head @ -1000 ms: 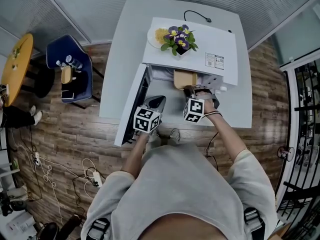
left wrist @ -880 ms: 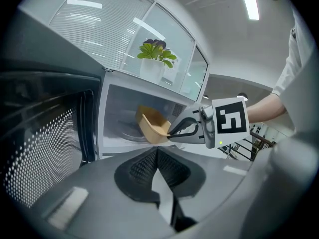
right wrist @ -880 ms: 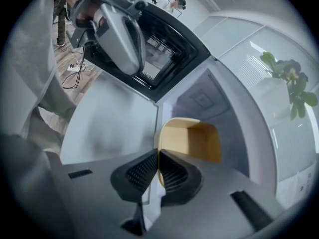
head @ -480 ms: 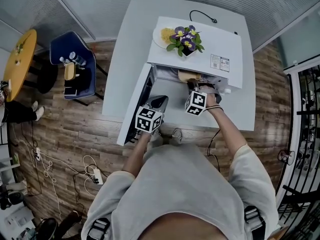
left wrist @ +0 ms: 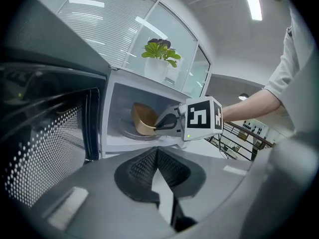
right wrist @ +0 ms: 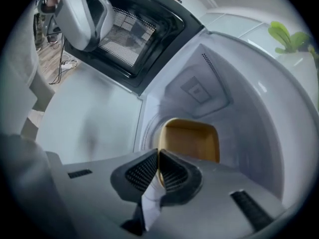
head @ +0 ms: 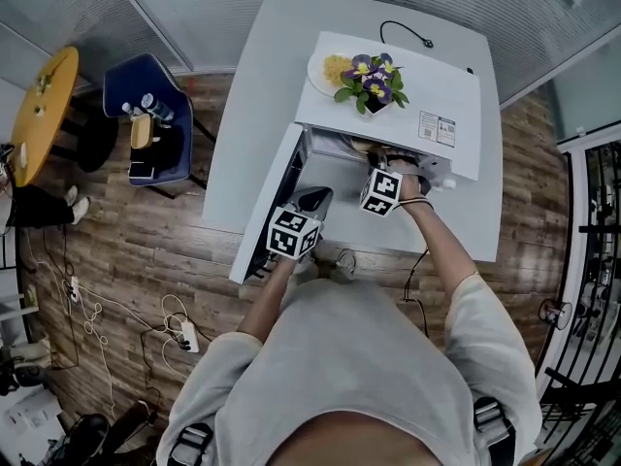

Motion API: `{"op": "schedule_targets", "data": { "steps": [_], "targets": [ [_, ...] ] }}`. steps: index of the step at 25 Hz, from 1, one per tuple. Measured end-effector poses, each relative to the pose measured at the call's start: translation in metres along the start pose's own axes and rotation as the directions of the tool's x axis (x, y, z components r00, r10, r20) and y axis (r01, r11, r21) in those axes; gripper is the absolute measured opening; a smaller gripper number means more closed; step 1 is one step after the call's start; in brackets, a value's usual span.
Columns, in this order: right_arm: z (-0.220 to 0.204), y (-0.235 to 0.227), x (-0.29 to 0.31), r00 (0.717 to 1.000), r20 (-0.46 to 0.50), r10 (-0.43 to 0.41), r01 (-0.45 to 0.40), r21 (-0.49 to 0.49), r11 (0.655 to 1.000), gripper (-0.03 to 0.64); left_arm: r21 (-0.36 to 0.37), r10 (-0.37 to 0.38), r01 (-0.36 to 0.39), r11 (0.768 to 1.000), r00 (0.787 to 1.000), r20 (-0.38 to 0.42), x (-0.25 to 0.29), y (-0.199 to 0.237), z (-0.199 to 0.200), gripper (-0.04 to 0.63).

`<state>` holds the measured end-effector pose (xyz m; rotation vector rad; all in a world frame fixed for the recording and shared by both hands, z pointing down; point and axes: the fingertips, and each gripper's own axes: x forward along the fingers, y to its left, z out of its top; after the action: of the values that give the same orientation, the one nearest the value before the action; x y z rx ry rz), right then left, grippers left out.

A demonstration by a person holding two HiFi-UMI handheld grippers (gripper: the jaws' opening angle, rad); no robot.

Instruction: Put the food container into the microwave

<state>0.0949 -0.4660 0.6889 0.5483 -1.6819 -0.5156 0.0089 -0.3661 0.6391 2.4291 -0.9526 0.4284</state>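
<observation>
Tan plastic marks the food container (right wrist: 192, 138), which is inside the cavity of the white microwave (head: 427, 85), over the glass turntable (left wrist: 130, 134). Whether its base lies flat on that turntable cannot be told; in the left gripper view it looks tilted.

Your right gripper (right wrist: 158, 156) reaches through the microwave opening. Its jaws are clamped on the container's near rim, which is pinched between the two ribbed pads.

Your left gripper (left wrist: 156, 151) is outside the microwave, in front of the opening and beside the door (head: 264, 202). Its jaws are pressed together, with nothing between them. It touches neither the door nor the container.

The door stands swung wide to your left, and its perforated window screen faces both gripper cameras.

The microwave sits on a white table (head: 262, 85). On its top stand a potted plant (head: 371, 78) with purple flowers and, just beside it, a white plate (head: 320, 74) carrying something yellow. A printed label (head: 439, 127) is stuck near the front right corner of the top. A black cable (head: 408, 32) lies on the table behind the microwave.

Off to your left, well apart from the table, a blue chair (head: 160, 90) holds several small items, and a round yellow table (head: 39, 110) stands beyond it on the wooden floor (head: 146, 260).
</observation>
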Motion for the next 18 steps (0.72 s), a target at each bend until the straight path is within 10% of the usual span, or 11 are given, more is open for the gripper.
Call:
{"op": "schedule_targets", "data": {
  "steps": [18],
  "targets": [
    [0.0, -0.014, 0.03, 1.0, -0.029, -0.006, 0.007, 0.021, 1.0, 0.021, -0.014, -0.003, 0.003, 1.0, 1.0, -0.012, 0.001, -0.001, -0.006, 0.011]
  ]
}}
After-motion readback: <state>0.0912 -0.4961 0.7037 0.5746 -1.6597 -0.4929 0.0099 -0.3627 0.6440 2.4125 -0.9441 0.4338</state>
